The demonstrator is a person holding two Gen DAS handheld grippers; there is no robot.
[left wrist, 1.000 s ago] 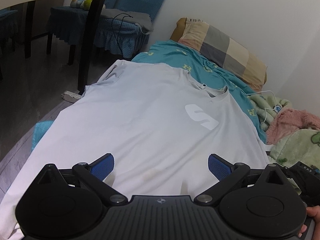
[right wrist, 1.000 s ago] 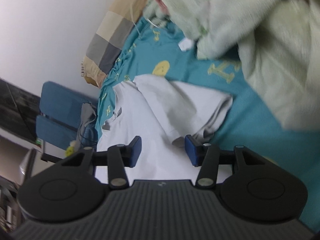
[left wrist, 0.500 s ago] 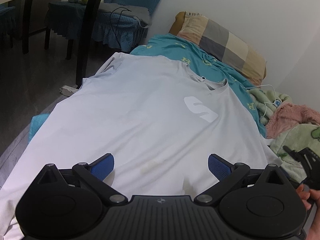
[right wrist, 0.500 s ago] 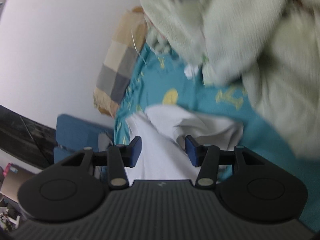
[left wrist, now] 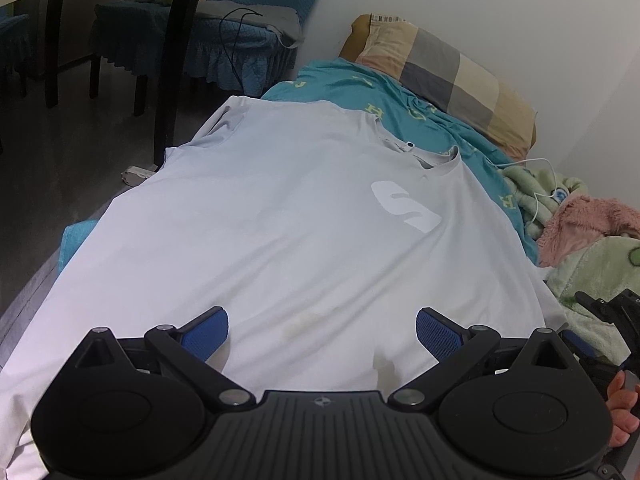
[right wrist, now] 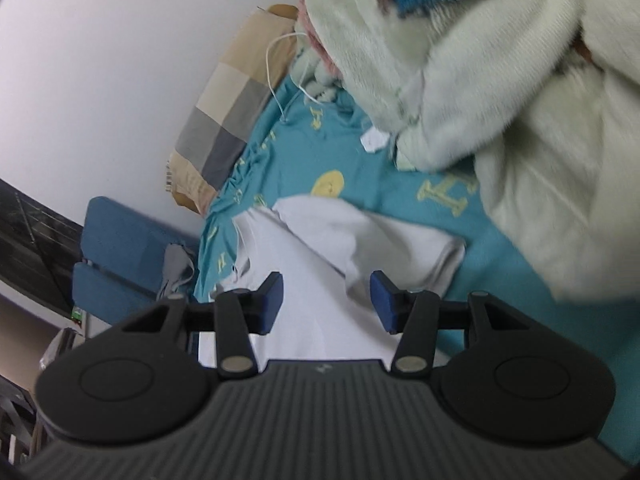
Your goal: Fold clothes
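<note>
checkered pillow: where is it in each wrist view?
Left wrist: checkered pillow upper right, against the wall, beyond the white T-shirt.
Right wrist: pillow left of centre, running diagonally along the wall.
Shared landmark: teal bedsheet bordering it.

Bed, free room and obstacles.

- Middle of the bed: the white T-shirt lies flat and low; nothing stands on it, open passage over its whole front.
- Head end: the checked pillow lies along the wall, with a strip of teal sheet bare before it.
- Wall-side edge: a heaped green blanket and pink fleece crowd close to the shirt's sleeve; a white cable trails across them.
- Floor-side edge: a dark table leg stands near the shirt's shoulder, covered chairs beyond it.
</note>
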